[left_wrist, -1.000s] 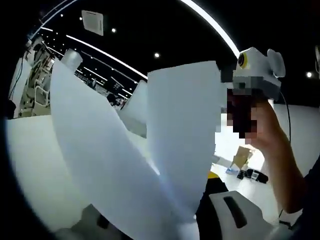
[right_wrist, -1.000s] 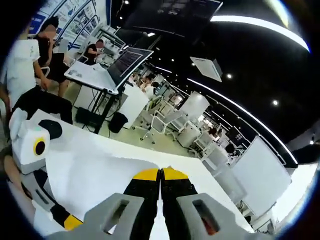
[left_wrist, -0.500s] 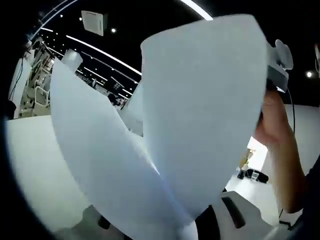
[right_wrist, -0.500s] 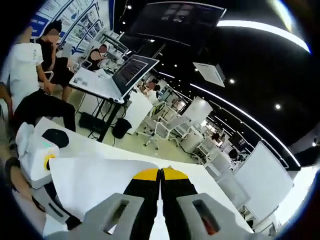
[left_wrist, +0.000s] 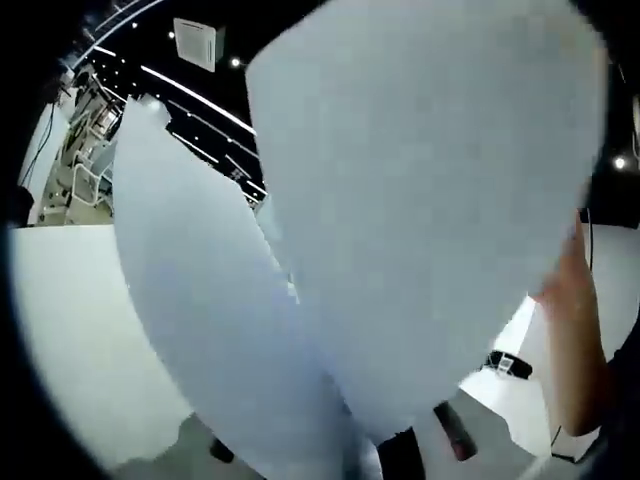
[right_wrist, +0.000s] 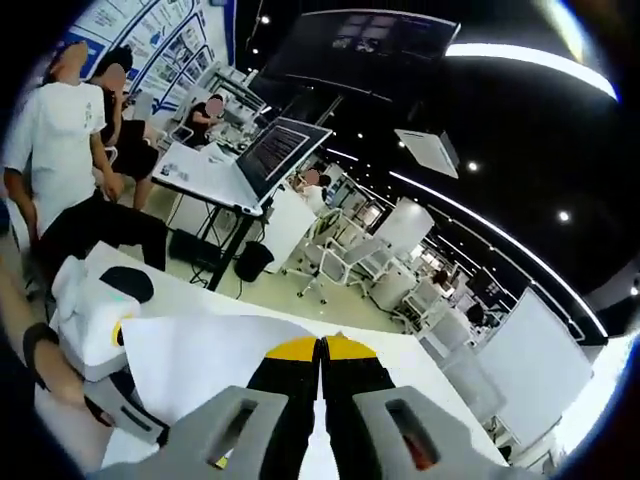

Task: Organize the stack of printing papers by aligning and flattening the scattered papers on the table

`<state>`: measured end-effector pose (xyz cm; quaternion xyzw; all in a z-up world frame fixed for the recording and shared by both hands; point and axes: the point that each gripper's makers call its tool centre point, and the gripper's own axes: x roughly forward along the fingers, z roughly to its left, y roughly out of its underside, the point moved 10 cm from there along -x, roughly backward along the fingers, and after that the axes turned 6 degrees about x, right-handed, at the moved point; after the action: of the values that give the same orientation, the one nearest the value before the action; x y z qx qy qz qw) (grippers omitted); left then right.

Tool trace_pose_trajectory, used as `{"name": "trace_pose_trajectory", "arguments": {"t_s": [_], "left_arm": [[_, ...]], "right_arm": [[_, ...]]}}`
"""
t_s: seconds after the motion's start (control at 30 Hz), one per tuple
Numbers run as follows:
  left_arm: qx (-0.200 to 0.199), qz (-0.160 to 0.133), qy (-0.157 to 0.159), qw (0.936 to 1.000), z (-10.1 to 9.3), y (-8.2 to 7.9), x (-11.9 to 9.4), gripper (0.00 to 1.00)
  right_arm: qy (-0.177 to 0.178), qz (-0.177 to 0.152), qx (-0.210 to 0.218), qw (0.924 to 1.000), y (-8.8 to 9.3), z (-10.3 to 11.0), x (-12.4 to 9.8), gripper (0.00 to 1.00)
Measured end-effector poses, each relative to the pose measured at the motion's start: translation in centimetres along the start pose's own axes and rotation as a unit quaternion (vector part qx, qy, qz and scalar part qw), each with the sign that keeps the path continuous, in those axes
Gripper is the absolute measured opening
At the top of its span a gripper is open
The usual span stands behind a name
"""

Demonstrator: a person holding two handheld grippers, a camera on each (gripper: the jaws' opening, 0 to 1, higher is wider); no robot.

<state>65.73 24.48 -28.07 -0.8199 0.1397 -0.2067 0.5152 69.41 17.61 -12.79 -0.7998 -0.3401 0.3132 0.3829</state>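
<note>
Where the right gripper [right_wrist: 321, 347] rises from the bottom centre of the right gripper view, its two black, yellow-tipped jaws are pressed together with no gap, pinching the edge of a white sheet of printing paper [right_wrist: 205, 358] that spreads out to the lower left of them. At the left edge of the same view sits the left gripper [right_wrist: 98, 318], a white body with a black top, held by a hand [right_wrist: 45, 365] with a dark band at the wrist; the sheet reaches across to it. Behind, in the upper left, people stand and sit around a tilted white desk [right_wrist: 205, 170], with white office chairs [right_wrist: 345, 262] at the centre.

In the left gripper view, two large curved white sheets of paper [left_wrist: 420, 210] stand up close to the lens, overlapping at the bottom centre, where they cover the left gripper's own jaws; whether those jaws are closed cannot be told. A bare forearm [left_wrist: 570, 340] shows at the right edge, and a white flat surface [left_wrist: 75, 330] lies at the lower left.
</note>
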Motion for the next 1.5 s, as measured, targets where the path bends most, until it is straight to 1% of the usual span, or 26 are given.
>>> {"name": "trace_pose_trajectory", "arguments": {"t_s": [0.1,0.23,0.3,0.53,0.73,0.87,1.13,1.23,1.37,1.5], "left_arm": [[0.003,-0.001,-0.001,1.0000,-0.3,0.1,0.0,0.13],[0.007,0.001,-0.002,1.0000,-0.2,0.1,0.0,0.11],[0.012,0.002,-0.001,0.9999,-0.6,0.3,0.0,0.09],[0.008,0.001,0.002,1.0000,-0.6,0.2,-0.2,0.06],[0.002,-0.002,0.003,1.0000,-0.6,0.2,-0.3,0.06],[0.002,-0.002,0.002,1.0000,-0.6,0.1,-0.4,0.06],[0.000,-0.002,0.001,1.0000,-0.6,0.1,-0.3,0.06],[0.000,-0.002,0.000,1.0000,-0.6,0.1,-0.3,0.06],[-0.002,-0.002,-0.001,1.0000,-0.2,0.1,-0.3,0.06],[-0.001,-0.001,-0.002,1.0000,0.2,0.1,-0.2,0.06]], "right_arm": [[-0.001,0.003,0.002,1.0000,0.2,0.0,0.0,0.00],[0.000,0.004,0.004,1.0000,0.3,-0.2,0.0,0.00],[0.000,0.005,0.007,1.0000,0.4,-0.3,0.0,0.00],[0.003,-0.001,0.014,0.9999,0.8,-0.5,0.0,0.00],[0.035,-0.001,0.023,0.9991,1.8,-1.7,-0.1,0.05],[0.048,-0.001,0.037,0.9981,2.4,-2.3,-0.3,0.12],[0.068,-0.003,0.050,0.9965,3.6,-3.3,-0.9,0.17],[0.077,-0.004,0.056,0.9954,4.1,-3.7,-1.2,0.20],[0.088,-0.008,0.070,0.9936,4.9,-4.5,-1.9,0.20],[0.106,-0.004,0.082,0.9909,6.1,-5.5,-2.7,0.20]]}}
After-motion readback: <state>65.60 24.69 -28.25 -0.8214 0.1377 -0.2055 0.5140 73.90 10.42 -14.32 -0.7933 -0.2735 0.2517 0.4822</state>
